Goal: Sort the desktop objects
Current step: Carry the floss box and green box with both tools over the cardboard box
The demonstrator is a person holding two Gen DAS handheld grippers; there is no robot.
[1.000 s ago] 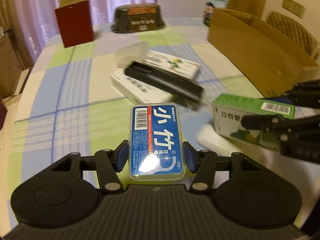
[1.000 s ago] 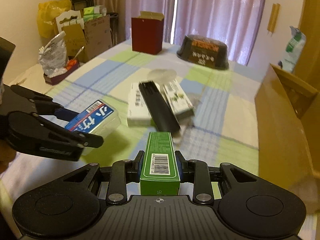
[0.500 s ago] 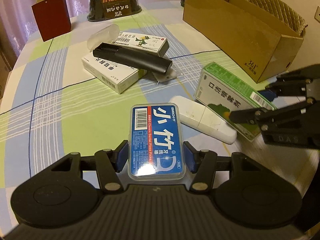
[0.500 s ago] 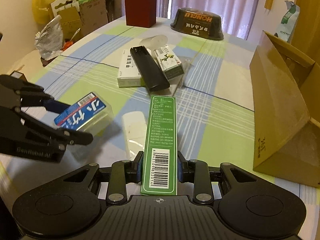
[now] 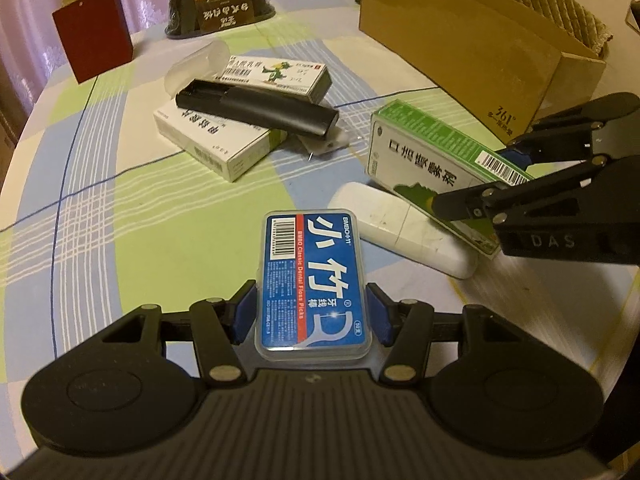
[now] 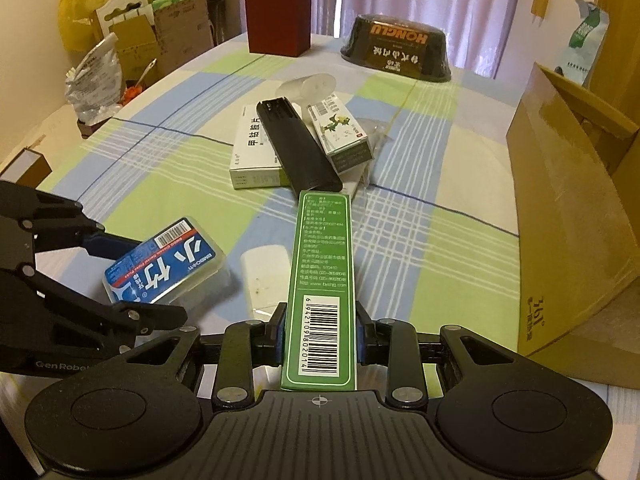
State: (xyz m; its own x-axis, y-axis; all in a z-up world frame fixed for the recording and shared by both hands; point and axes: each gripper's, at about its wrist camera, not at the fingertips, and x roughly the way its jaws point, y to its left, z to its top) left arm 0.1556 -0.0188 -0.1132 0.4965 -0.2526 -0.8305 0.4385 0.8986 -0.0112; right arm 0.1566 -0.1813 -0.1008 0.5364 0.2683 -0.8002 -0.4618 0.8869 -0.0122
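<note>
My left gripper [image 5: 311, 312] is shut on a clear floss-pick box with a blue label [image 5: 312, 280], held low over the checked tablecloth. In the right wrist view this box [image 6: 164, 268] shows at the left. My right gripper [image 6: 320, 332] is shut on the near end of a long green medicine box [image 6: 322, 248]. In the left wrist view the green box [image 5: 424, 148] slants down at the right, over a white case [image 5: 400, 228]. Farther back lie a black case [image 5: 256, 110], a white carton [image 5: 212, 140] and a cartoon-printed carton [image 5: 276, 74].
An open cardboard box [image 6: 568, 216] stands along the table's right side. A dark red box [image 6: 278, 20] and a black bowl-shaped container [image 6: 396, 52] sit at the far end. A clear tube [image 6: 308, 84] lies behind the pile. Bags and cartons crowd the floor at the left.
Both cameras have tipped down toward the table and the pile now looks sharper and lower. The green box has come down beside the white case. Both boxes stay gripped.
</note>
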